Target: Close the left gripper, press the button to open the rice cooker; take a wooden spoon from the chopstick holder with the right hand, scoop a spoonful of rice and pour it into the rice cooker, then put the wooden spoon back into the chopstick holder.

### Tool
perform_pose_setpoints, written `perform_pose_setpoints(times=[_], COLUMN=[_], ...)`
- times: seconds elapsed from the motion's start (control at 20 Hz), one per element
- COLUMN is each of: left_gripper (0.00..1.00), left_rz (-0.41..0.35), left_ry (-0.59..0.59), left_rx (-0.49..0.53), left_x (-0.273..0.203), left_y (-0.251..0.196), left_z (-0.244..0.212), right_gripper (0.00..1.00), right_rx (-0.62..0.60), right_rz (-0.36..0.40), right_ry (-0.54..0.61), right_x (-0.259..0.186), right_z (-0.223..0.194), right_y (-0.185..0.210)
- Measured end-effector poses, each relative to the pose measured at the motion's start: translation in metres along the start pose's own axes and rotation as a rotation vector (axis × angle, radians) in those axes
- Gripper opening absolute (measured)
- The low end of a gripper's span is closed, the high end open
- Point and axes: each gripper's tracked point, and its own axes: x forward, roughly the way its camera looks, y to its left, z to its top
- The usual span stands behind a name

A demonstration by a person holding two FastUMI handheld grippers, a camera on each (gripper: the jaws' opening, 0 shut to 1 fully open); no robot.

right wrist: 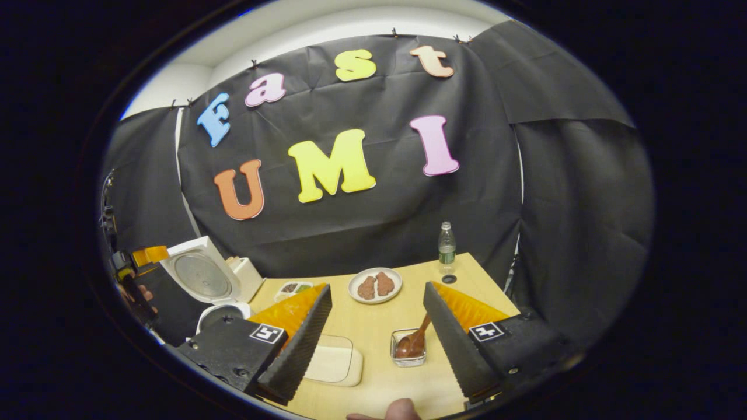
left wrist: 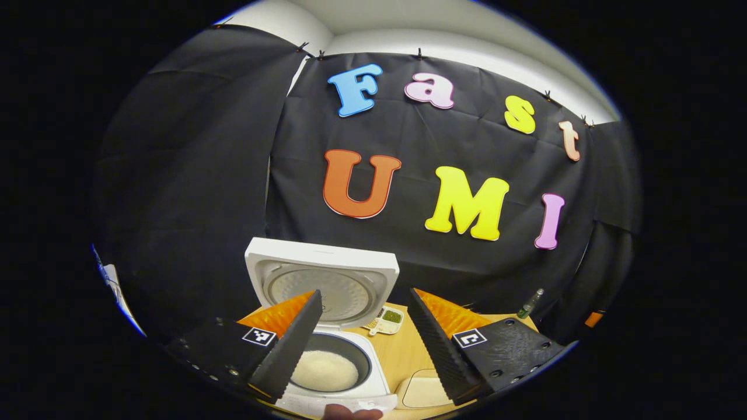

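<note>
In the left gripper view the white rice cooker (left wrist: pixel 373 385) stands open, its lid (left wrist: pixel 322 283) raised upright, and white rice (left wrist: pixel 325 370) lies in the inner pot. My left gripper (left wrist: pixel 365 294) hovers over it, open, with nothing between its fingers. In the right gripper view the wooden spoon (right wrist: pixel 415 338) rests with its bowl in a small clear holder (right wrist: pixel 408 350), its handle leaning up behind my finger. My right gripper (right wrist: pixel 378 289) is open and empty, a little above and short of the spoon. The open rice cooker (right wrist: pixel 201 277) stands at far left, beside the left gripper (right wrist: pixel 137 268).
On the wooden table (right wrist: pixel 373 385) are a pale flat tray (right wrist: pixel 332 360), a plate of brown food (right wrist: pixel 374 284), a small divided dish (right wrist: pixel 295 287) and a bottle (right wrist: pixel 446 245) at the far edge. A white box (right wrist: pixel 248 274) sits behind the cooker.
</note>
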Motion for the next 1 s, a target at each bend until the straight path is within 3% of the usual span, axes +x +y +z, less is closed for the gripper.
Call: perform_pose_setpoints(times=[0.25,0.5,0.65,0.9,1.0], left_gripper=[0.94,0.94,0.94,0.94,0.94], left_rz=[-0.053,-0.079,-0.084,-0.063,-0.037], left_ry=[-0.010,0.010,0.017,0.052,0.084], left_rx=[-0.005,0.063,0.069,0.074,0.083], left_x=[-0.024,-0.044,-0.050,-0.045,-0.041], left_y=[-0.038,-0.063,-0.072,-0.076,-0.074], left_z=[-0.013,-0.023,-0.025,-0.042,-0.051], right_gripper=[1.00,0.96,1.00,1.00,0.94], right_rx=[-0.021,-0.023,-0.021,0.093,0.135], right_rz=[-0.001,0.025,0.030,0.018,0.028], right_ry=[0.024,0.097,0.163,0.320,0.362], right_x=[0.005,0.036,0.066,0.128,0.147], right_z=[-0.012,-0.038,-0.064,-0.128,-0.142], right_y=[-0.029,-0.055,-0.073,-0.102,-0.107])
